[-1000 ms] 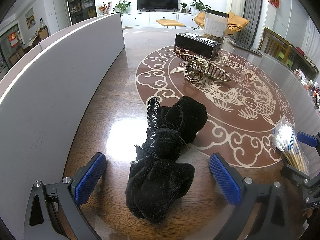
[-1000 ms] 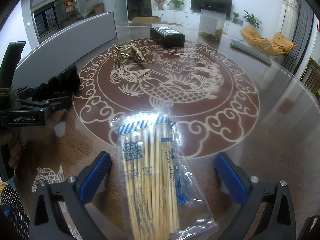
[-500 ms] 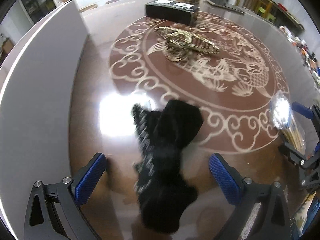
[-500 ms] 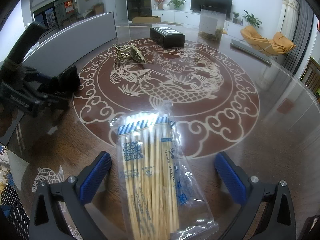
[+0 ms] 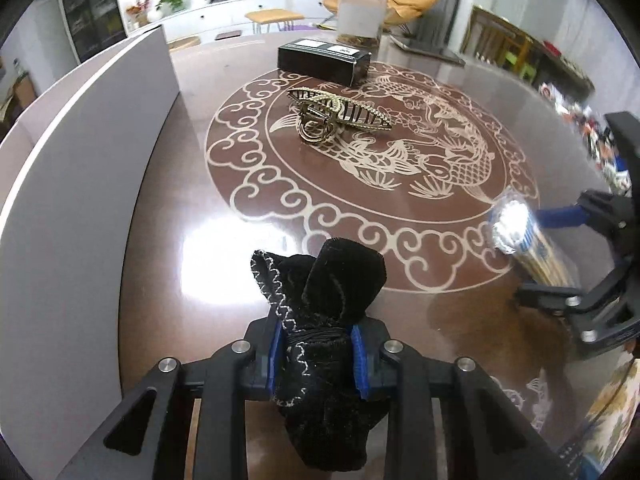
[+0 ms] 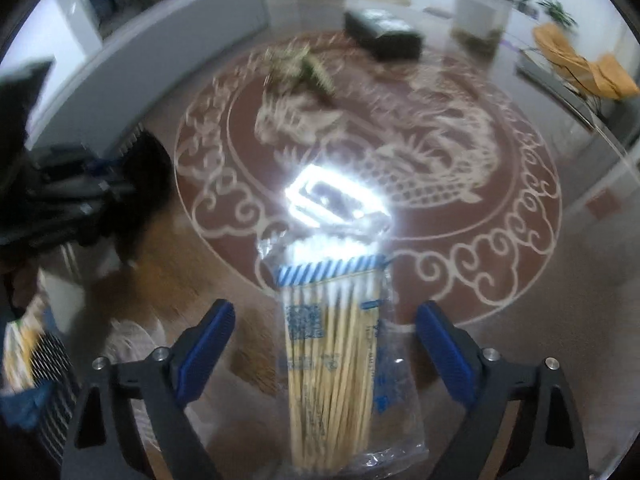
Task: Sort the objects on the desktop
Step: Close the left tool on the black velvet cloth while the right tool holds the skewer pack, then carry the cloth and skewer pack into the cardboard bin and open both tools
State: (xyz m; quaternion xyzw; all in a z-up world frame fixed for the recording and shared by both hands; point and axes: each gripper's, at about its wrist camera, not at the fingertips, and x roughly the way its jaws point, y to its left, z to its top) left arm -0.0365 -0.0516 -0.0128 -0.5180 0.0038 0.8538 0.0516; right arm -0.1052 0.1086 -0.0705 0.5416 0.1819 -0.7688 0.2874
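My left gripper (image 5: 318,354) is shut on a black velvet pouch (image 5: 326,364), pinching its tied neck; the pouch's top and body bulge out in front of and behind the jaws. My right gripper (image 6: 325,346) is open, its blue pads either side of a clear bag of cotton swabs (image 6: 334,364) that lies on the table between them, not touched. The right gripper also shows in the left wrist view (image 5: 568,256) beside the swab bag (image 5: 528,240). The left gripper appears blurred at the left of the right wrist view (image 6: 80,192).
A gold hair claw clip (image 5: 340,116) lies on the round table's dragon inlay (image 5: 400,168). A black box (image 5: 324,62) and a clear container (image 5: 362,20) stand farther back. A white curved panel (image 5: 80,168) runs along the left. Clutter lies at the table's near right edge.
My left gripper has closed on the black pouch, which lay loose between open jaws before. My right gripper has tilted down over the swab bag, jaws somewhat narrower; the view is motion-blurred.
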